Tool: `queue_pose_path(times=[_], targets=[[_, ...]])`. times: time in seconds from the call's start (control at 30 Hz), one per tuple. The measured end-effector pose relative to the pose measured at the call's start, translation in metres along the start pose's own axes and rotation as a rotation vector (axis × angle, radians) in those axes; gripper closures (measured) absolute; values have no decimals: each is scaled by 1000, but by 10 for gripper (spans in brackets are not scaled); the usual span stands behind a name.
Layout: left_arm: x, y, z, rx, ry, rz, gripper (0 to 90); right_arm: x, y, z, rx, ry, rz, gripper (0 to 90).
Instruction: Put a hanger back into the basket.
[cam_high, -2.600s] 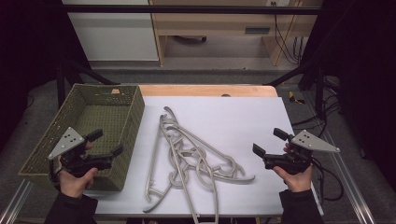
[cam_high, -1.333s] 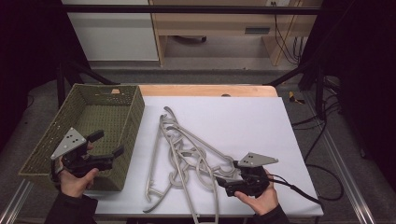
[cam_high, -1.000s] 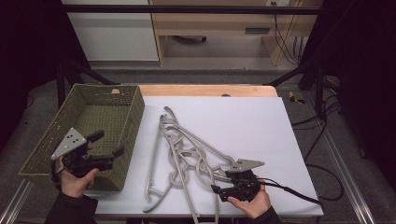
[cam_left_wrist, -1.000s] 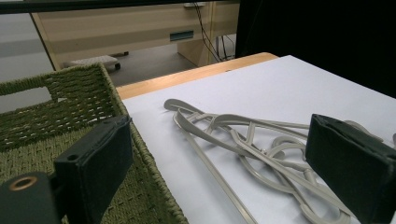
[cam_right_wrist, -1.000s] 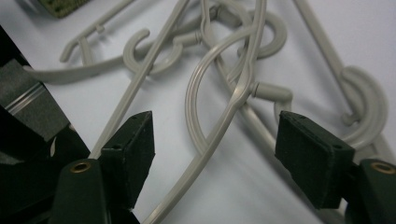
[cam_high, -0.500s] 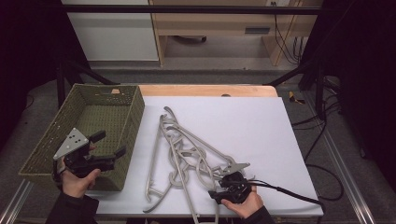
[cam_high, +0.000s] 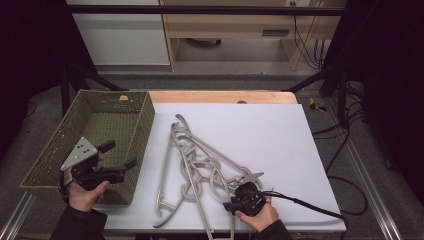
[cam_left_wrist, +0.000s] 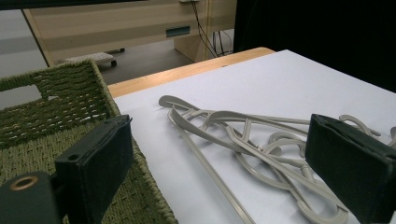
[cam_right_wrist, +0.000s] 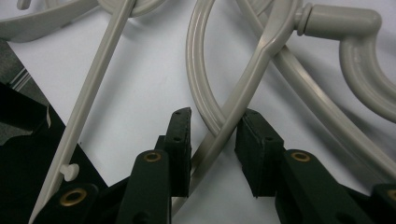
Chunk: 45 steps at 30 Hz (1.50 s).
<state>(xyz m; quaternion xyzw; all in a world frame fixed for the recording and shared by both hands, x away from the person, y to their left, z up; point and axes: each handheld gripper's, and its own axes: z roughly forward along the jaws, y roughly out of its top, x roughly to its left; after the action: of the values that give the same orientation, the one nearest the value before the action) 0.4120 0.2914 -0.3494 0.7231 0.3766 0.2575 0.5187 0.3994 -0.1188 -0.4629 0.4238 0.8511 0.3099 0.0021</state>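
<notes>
A tangle of several grey plastic hangers (cam_high: 200, 165) lies on the white table top (cam_high: 265, 130). My right gripper (cam_high: 232, 202) is down at the pile's front right end, held by a hand. In the right gripper view its jaws (cam_right_wrist: 217, 126) stand open on either side of one thin hanger arm (cam_right_wrist: 261, 56), with a gap left at the pads. My left gripper (cam_high: 120, 154) hovers open over the near right wall of the green woven basket (cam_high: 100, 120). In the left gripper view its jaws (cam_left_wrist: 224, 140) are wide apart and hold nothing, with the hangers (cam_left_wrist: 243, 135) beyond them.
The basket (cam_left_wrist: 56, 93) holds nothing and sits at the table's left edge. A black cable (cam_high: 310, 207) trails right from the right gripper. A wooden strip (cam_high: 220, 96) runs along the table's far edge, and the sheet's right half is bare.
The right gripper has travelled from the table's right edge leftward to the front of the hanger pile and dipped onto it. The left gripper has stayed by the basket.
</notes>
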Motion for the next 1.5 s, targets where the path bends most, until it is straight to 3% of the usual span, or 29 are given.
queue_pose_path(times=[0.4, 0.57, 0.6, 0.73, 0.8, 0.9, 1.2, 1.27, 1.33, 1.5], targets=[[-2, 0, 1, 5, -4, 6, 75, -13, 2, -6, 7, 14, 94, 720], [-3, 0, 2, 5, -6, 10, 75, -16, 2, -11, 2, 11, 88, 735], [-3, 1, 2, 5, -8, 11, 75, -18, 3, -14, -11, 18, 70, 745], [-4, 1, 2, 4, -9, 12, 75, -22, 4, -22, -37, 44, 74, 775], [-5, 1, 2, 5, -11, 17, 75, -25, 5, -27, -65, 53, 34, 788], [-6, 2, 2, 5, -15, 20, 75, -25, 7, -32, -75, 65, 34, 795], [-12, 4, 2, 12, -30, 40, 75, -32, 17, -56, -108, 80, -34, 805], [-15, 5, 3, 14, -36, 45, 75, -32, 21, -61, -115, 74, -61, 805], [-19, 6, 4, 22, -47, 58, 75, -32, 29, -68, -128, 86, -118, 805], [-27, 7, 9, 44, -74, 79, 72, -29, 41, -73, -109, 105, -207, 805]])
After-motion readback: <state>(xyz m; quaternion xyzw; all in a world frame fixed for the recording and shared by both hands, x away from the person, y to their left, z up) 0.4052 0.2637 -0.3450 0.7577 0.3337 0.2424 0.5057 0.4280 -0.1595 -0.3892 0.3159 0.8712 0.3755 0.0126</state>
